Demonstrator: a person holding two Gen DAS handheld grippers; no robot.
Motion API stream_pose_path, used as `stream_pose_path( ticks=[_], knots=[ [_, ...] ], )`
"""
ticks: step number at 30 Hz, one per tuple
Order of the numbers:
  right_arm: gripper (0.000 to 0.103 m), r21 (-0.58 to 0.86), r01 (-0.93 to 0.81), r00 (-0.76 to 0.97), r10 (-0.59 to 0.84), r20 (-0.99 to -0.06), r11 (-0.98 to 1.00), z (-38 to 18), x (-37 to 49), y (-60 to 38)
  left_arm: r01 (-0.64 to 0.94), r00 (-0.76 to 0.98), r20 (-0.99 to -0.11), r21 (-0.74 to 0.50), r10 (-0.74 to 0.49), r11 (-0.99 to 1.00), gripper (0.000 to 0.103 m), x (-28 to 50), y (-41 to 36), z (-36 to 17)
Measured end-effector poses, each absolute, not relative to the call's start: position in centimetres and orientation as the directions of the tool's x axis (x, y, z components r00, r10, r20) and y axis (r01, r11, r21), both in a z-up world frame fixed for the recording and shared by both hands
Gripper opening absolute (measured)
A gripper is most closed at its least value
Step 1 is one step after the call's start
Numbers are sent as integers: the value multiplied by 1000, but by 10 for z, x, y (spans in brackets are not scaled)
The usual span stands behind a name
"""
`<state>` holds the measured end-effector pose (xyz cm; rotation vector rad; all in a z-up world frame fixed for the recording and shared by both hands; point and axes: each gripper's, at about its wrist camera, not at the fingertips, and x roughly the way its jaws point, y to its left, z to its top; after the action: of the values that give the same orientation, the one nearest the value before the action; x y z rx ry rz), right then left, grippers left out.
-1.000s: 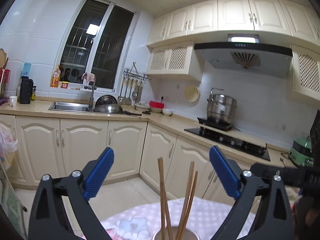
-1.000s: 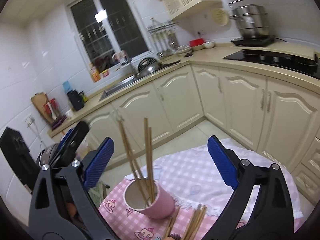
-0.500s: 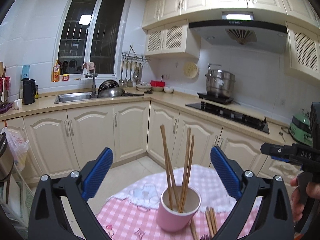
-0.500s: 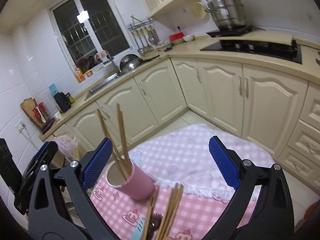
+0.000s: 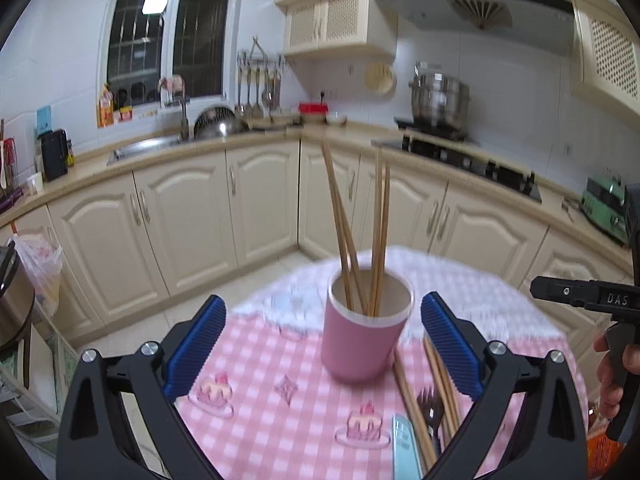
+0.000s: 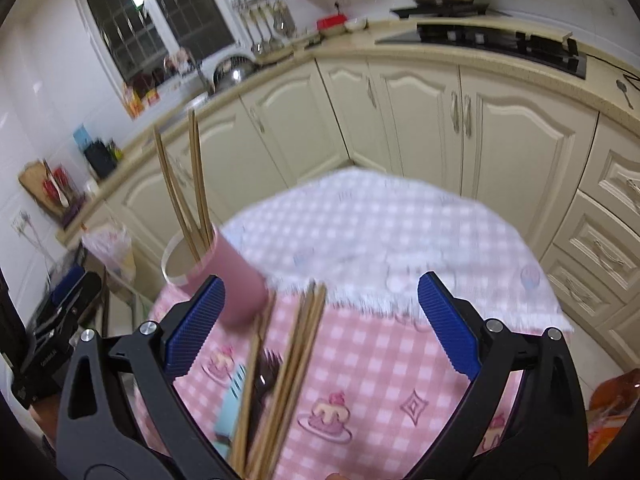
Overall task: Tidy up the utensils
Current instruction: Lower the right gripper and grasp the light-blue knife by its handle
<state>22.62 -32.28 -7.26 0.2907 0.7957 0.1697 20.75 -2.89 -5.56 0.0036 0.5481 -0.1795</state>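
Note:
A pink cup (image 5: 362, 338) with several wooden chopsticks (image 5: 378, 232) standing in it sits on a pink checked tablecloth (image 5: 280, 412). My left gripper (image 5: 322, 354) is open and empty, its jaws either side of the cup and above the table. Loose chopsticks (image 5: 416, 412), a dark fork (image 5: 430, 408) and a light blue utensil (image 5: 404, 448) lie right of the cup. In the right wrist view the cup (image 6: 232, 284) is at the left, and the loose chopsticks (image 6: 288, 376), fork (image 6: 266, 372) and blue utensil (image 6: 232, 404) lie between the open, empty jaws of my right gripper (image 6: 320, 332).
Kitchen cabinets (image 5: 256, 216) and a counter with a sink (image 5: 144, 146) and stove (image 5: 468, 160) run behind the round table. A plastic bag (image 5: 38, 264) hangs at the left. The right hand-held gripper (image 5: 588, 300) shows at the right edge. An orange packet (image 6: 612, 400) lies at the right.
Both grippers have tilted down and moved closer to the table. The cup and the loose utensils now appear larger and nearer. Both stay open.

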Motion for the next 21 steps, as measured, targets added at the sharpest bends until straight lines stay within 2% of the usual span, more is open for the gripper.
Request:
stream_pose_path(
  ticks=[10, 21],
  knots=[
    [95, 266, -41, 583, 239, -777, 963, -126, 210, -310, 231, 677, -717, -4, -164, 973, 96, 198, -48, -137],
    [95, 233, -43, 513, 221, -829, 972, -155, 204, -302, 292, 553, -819, 17, -154, 956, 96, 195, -72, -187]
  ],
)
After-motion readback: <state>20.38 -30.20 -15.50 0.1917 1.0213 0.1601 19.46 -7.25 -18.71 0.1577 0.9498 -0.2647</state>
